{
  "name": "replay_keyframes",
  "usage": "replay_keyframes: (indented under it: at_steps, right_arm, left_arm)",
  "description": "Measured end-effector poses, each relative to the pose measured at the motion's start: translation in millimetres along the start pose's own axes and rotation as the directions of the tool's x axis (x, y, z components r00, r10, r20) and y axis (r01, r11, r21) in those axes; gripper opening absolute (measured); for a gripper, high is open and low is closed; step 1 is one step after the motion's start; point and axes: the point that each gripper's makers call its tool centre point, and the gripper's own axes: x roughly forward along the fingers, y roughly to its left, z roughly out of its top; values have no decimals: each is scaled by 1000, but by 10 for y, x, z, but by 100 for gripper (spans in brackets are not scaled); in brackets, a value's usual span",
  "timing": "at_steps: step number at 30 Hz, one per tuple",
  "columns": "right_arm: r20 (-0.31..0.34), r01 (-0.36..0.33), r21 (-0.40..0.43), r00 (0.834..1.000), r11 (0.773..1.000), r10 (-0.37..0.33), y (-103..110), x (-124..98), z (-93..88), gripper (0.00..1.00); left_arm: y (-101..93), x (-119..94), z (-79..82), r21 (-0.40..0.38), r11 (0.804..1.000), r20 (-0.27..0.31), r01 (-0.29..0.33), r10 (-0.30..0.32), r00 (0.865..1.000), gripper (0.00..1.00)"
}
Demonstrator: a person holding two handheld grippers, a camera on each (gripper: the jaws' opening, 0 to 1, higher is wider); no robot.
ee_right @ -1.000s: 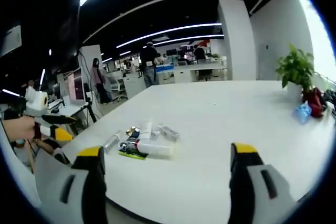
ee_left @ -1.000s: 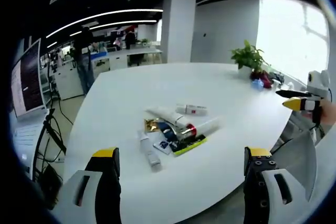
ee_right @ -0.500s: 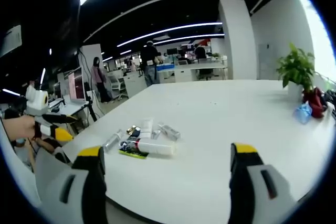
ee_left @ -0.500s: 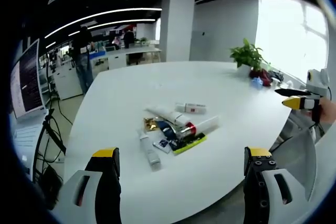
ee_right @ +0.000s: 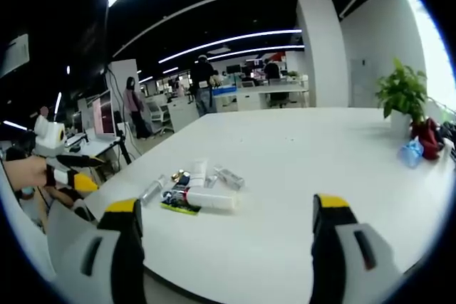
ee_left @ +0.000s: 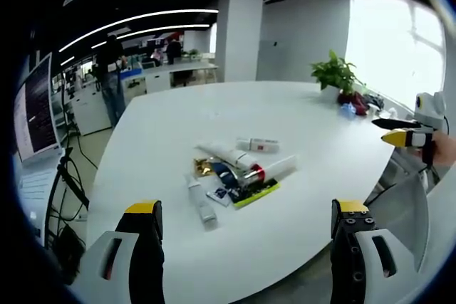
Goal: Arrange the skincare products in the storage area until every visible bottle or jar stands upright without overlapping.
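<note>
A heap of skincare products lies flat in the middle of the white table (ee_left: 178,122): a long white tube (ee_left: 226,154), a white tube with a red cap (ee_left: 271,171), a small white bottle (ee_left: 258,146), a grey tube (ee_left: 201,203), a gold item (ee_left: 206,169) and a green-edged flat pack (ee_left: 255,194). In the right gripper view the same heap appears, with the red-capped tube (ee_right: 210,200) in front. My left gripper (ee_left: 244,229) stands open short of the table edge. My right gripper (ee_right: 224,227) is open too, and shows at the right edge (ee_left: 399,133) of the left gripper view.
A potted plant (ee_left: 336,76) with red and blue items (ee_left: 356,107) beside it stands at the table's far side. People (ee_right: 203,83) stand among desks in the background. A monitor (ee_left: 32,108) is off the table to the left.
Both views have shifted very slightly; the heap of products lies as before and both grippers stay open.
</note>
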Motion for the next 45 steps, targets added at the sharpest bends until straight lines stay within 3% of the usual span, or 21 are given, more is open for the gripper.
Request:
replay_keyframes:
  at_steps: [17, 28, 38, 45]
  right_arm:
    - [-29, -14, -9, 999, 1000, 13, -18, 56, -76, 100]
    - [-59, -53, -43, 997, 998, 50, -27, 218, -59, 96]
    - [-109, -170, -102, 981, 980, 159, 88, 459, -68, 97]
    - [-156, -278, -178, 955, 944, 252, 215, 666, -51, 93]
  left_arm:
    - [-20, 22, -65, -12, 1000, -9, 2, -2, 1000, 97]
    - [21, 49, -87, -22, 1000, -12, -4, 4, 1000, 96]
    - [25, 81, -149, -35, 999, -23, -1, 1, 1000, 96]
    - [73, 94, -167, -45, 999, -26, -14, 13, 1000, 97]
